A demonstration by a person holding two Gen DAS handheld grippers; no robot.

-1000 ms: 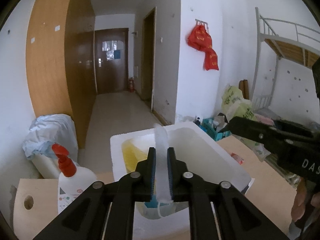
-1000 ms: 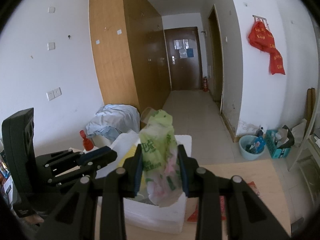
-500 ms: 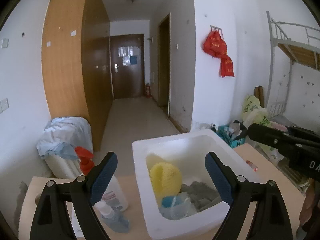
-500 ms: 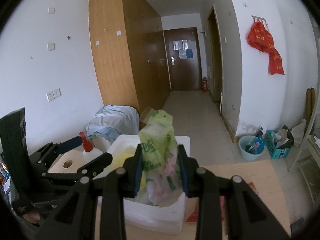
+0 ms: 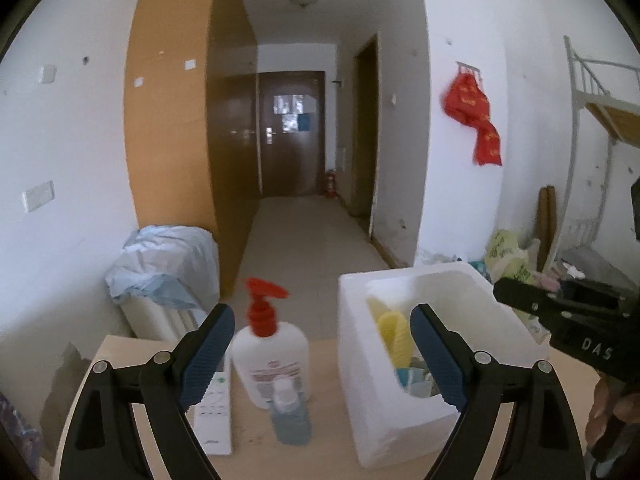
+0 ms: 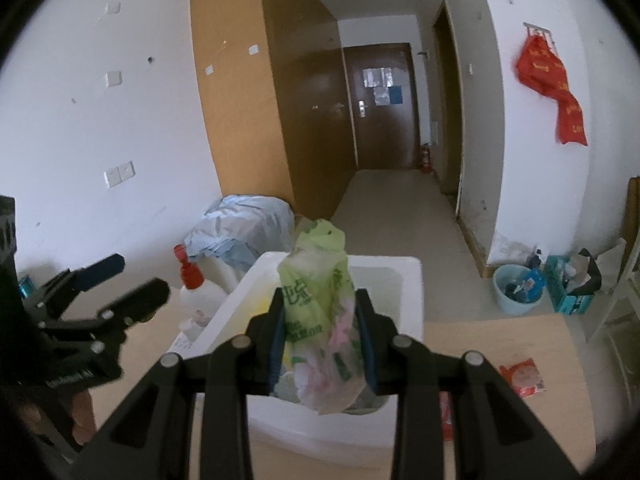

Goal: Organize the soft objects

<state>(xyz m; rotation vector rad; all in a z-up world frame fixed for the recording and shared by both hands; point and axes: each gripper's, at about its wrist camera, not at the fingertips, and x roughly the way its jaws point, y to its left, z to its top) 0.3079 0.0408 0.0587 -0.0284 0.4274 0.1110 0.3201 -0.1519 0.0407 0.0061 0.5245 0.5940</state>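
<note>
A white foam box (image 5: 354,332) stands on the wooden table (image 5: 256,444). Inside it lie a yellow soft thing (image 5: 394,334) and a blue-and-white mask (image 5: 416,384). My left gripper (image 5: 320,340) is open wide with nothing between its pads; it hovers left of the box, over the bottles. It also shows at the left edge of the right wrist view as the left gripper (image 6: 124,280). My right gripper (image 6: 320,344) is shut on a green printed plastic packet (image 6: 320,304), held upright above the foam box (image 6: 412,292).
A white pump bottle with a red pump (image 5: 272,356), a small bottle of blue liquid (image 5: 290,416) and a white remote (image 5: 214,412) sit left of the box. A red packet (image 6: 524,376) lies on the table's right. A plastic-covered bundle (image 5: 164,264) stands beyond the table.
The left gripper opened and let the mask go into the box, then swung left toward the bottles. The right gripper kept still with the green packet.
</note>
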